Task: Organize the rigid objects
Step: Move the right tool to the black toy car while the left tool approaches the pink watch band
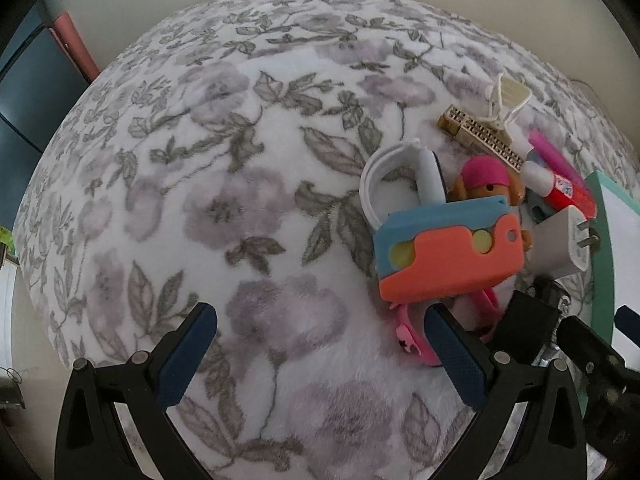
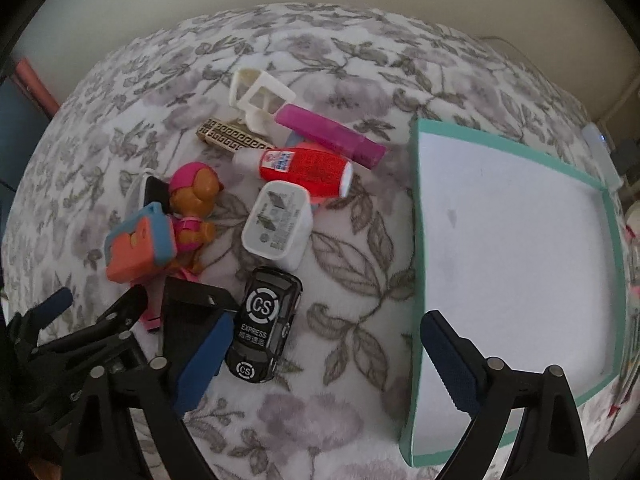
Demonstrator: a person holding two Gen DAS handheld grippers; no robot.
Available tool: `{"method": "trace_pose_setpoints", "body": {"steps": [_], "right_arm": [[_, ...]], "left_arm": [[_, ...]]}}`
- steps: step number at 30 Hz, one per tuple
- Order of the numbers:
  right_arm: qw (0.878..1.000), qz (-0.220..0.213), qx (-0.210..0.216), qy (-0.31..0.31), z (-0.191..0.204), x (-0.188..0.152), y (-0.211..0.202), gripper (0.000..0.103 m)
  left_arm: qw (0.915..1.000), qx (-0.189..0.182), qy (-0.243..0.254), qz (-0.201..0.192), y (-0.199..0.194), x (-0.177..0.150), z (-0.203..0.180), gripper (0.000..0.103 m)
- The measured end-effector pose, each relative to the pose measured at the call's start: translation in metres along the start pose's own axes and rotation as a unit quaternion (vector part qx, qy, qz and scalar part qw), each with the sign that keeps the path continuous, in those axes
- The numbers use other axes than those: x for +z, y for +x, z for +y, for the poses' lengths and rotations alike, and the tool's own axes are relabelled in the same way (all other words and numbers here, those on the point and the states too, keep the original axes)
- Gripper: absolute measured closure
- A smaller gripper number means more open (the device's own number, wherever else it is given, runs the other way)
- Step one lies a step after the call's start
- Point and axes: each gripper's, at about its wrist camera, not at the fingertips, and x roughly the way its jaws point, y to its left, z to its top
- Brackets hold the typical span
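Observation:
A pile of small rigid items lies on the floral blanket. In it are an orange-and-blue toy block, a dog figure with a pink cap, a white charger, a red glue bottle, a pink tube, a white clip and a gold clip. A black toy car lies just inside the left finger of my right gripper, which is open. Left of the pile my left gripper hangs open over bare blanket, its right finger close to a pink strap.
A shallow teal-rimmed tray with a white floor sits right of the pile, its near corner under my right gripper's right finger. A white band curls behind the toy block. The blanket's edges fall away at the far side and left.

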Motion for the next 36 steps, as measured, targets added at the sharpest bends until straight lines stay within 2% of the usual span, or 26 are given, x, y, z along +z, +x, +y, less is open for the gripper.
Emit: {"method": "trace_pose_setpoints", "body": {"steps": [2, 6, 10, 15, 25, 32, 36], "right_arm": [[1.0, 0.004, 0.002, -0.009, 0.004, 0.0, 0.003, 0.015], [1.0, 0.005, -0.016, -0.024, 0.01, 0.002, 0.006, 0.015], [1.0, 0.008, -0.003, -0.008, 0.006, 0.003, 0.011, 0.015], [1.0, 0.0, -0.008, -0.017, 0.01, 0.003, 0.015, 0.015], [0.999, 0.009, 0.03, -0.02, 0.008, -0.004, 0.018, 0.024], [0.998, 0.023, 0.036, -0.04, 0.024, -0.017, 0.018, 0.026], [0.998, 0.03, 0.032, -0.052, 0.032, -0.021, 0.023, 0.026]], "left_arm": [[1.0, 0.007, 0.003, 0.002, 0.007, 0.001, -0.004, 0.0], [0.9998, 0.018, 0.008, 0.004, 0.015, 0.002, -0.007, 0.0], [0.9998, 0.016, 0.005, 0.003, 0.019, 0.008, -0.01, 0.0], [0.9999, 0.006, -0.004, 0.01, 0.021, 0.011, -0.013, 0.0], [0.9998, 0.014, -0.001, 0.012, 0.022, 0.009, -0.002, 0.0], [0.9993, 0.036, 0.006, 0.006, 0.019, 0.002, 0.013, 0.0], [0.9992, 0.039, 0.001, 0.006, 0.016, -0.007, 0.035, 0.0]]}}
